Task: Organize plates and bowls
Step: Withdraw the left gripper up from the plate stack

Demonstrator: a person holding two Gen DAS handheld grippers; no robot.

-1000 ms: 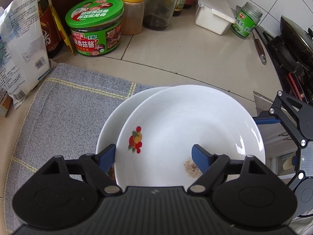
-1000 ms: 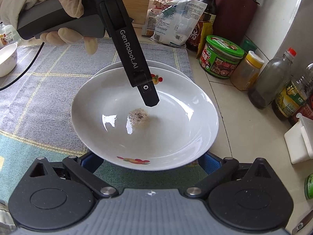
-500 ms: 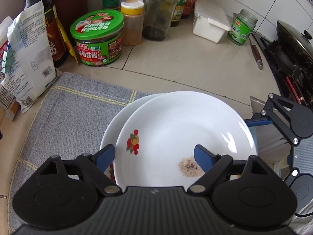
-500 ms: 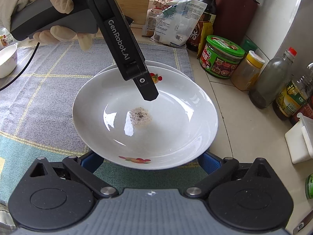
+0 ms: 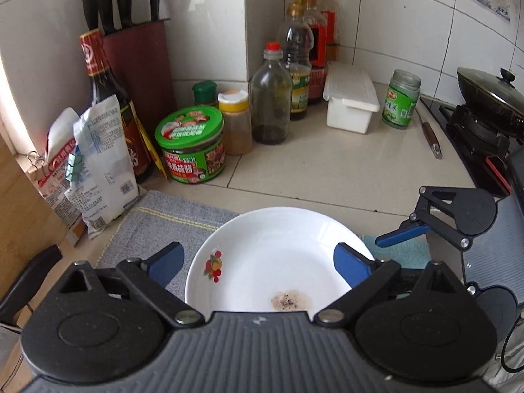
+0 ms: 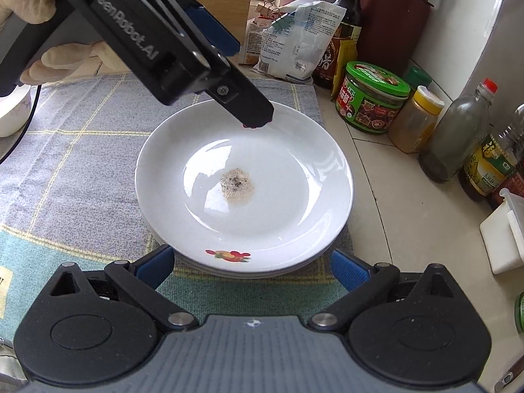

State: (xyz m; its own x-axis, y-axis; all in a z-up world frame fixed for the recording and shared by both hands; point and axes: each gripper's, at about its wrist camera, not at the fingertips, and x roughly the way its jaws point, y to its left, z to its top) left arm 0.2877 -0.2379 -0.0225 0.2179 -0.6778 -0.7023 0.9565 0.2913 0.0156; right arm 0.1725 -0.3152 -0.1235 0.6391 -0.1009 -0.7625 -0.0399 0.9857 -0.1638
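Plates: we see the top plate (image 6: pixel 244 183) resting on a stack on the mat (image 6: pixel 75 150), near the jars at the desk's back edge.
Left gripper (image 5: pixel 258 262): released; its jaws have just been opening, and they hang above the plate with nothing between the pads.
Right gripper (image 6: pixel 252 263): spread wide at the stack's near rim, apparently not pressing, though contact is hard to judge.
Handling: glazed ceramic, stiff, slippery, breakable, fairly heavy stacked.
Hold: we would pinch the rim, clear of the residue (image 6: pixel 237 185) at centre.
Bowl (image 6: pixel 13 114): at the mat's left edge.
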